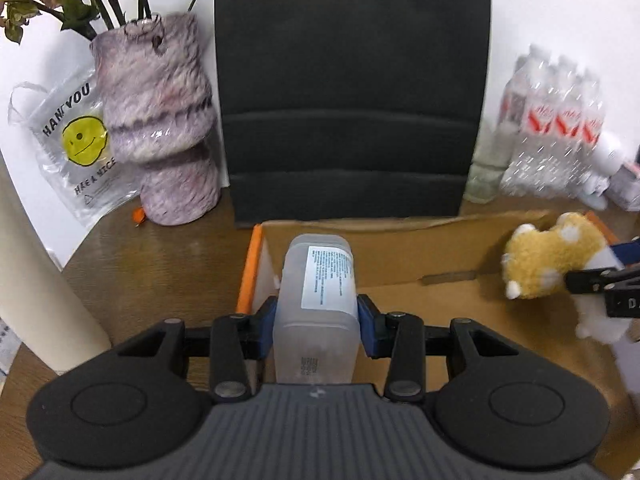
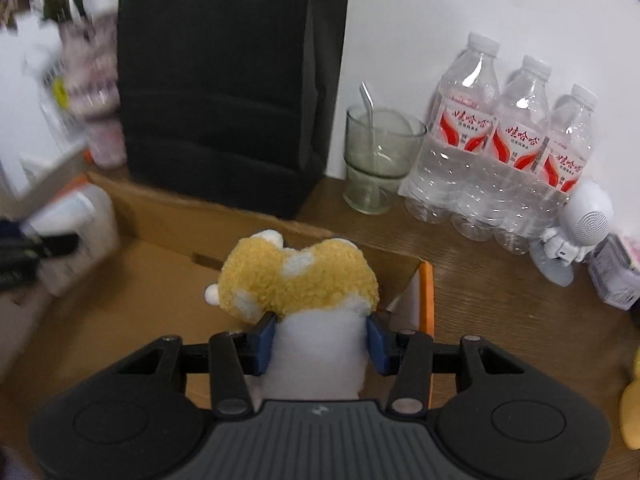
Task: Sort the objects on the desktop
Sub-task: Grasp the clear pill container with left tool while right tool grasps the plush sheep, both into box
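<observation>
Holding one bottle (image 1: 318,312) and one plush toy (image 2: 304,280) (three water bottles (image 2: 516,148) behind).

One frosted bottle (image 1: 316,312), one plush toy (image 2: 298,276), one cardboard box (image 1: 400,272), three water bottles (image 2: 516,148), one glass (image 2: 376,160)

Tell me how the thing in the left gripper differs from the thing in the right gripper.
The plastic bottle in the left gripper is hard, frosted and boxy, with a printed label; the plush toy in the right gripper is soft, fuzzy, yellow and white, with no label. Both are clamped between blue fingers over the cardboard box.
</observation>
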